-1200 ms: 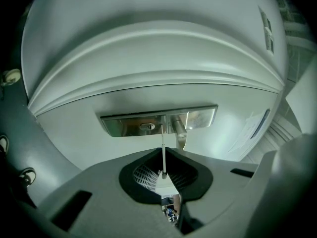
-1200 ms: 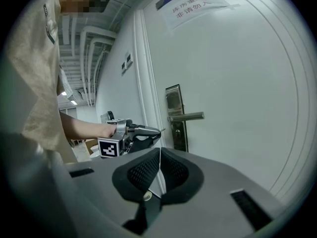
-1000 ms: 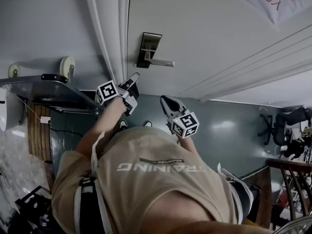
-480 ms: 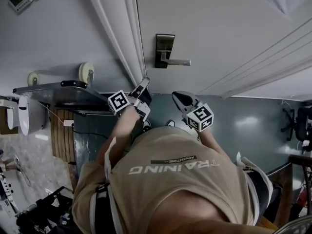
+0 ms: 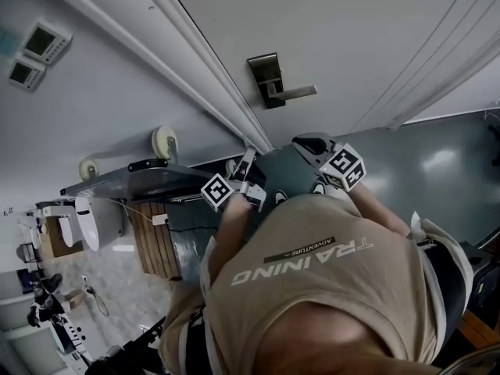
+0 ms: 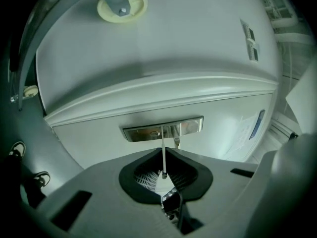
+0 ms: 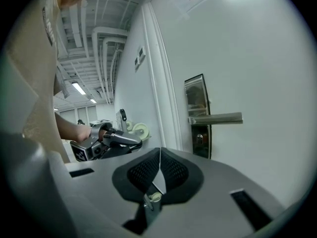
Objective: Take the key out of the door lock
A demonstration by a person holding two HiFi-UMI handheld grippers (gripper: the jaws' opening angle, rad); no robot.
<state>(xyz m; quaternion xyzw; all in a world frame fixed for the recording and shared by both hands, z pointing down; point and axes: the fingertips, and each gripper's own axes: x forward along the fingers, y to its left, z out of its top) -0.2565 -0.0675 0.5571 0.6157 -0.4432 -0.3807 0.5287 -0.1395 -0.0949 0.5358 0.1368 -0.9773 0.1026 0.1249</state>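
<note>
Left gripper (image 6: 164, 150) is clenched tight, jaws flat together with nothing pinched between them, aimed at the dark rectangular metal lock plate (image 6: 163, 131) farther off. Right gripper (image 7: 159, 151) is clamped shut on nothing too, sitting just right of the left one, both close in front of the person's tan t-shirt (image 5: 312, 287). The plate sits on the white door (image 5: 351, 30), well apart from both grippers, with a silver lever handle (image 7: 215, 118) sticking out of it. Under the lever there's a small round lock cylinder (image 7: 199, 139); honestly can't tell if the key's in it, too tiny. Left of the door: white door frame (image 5: 195, 61) and a dark metal shelf (image 5: 133, 178).
</note>
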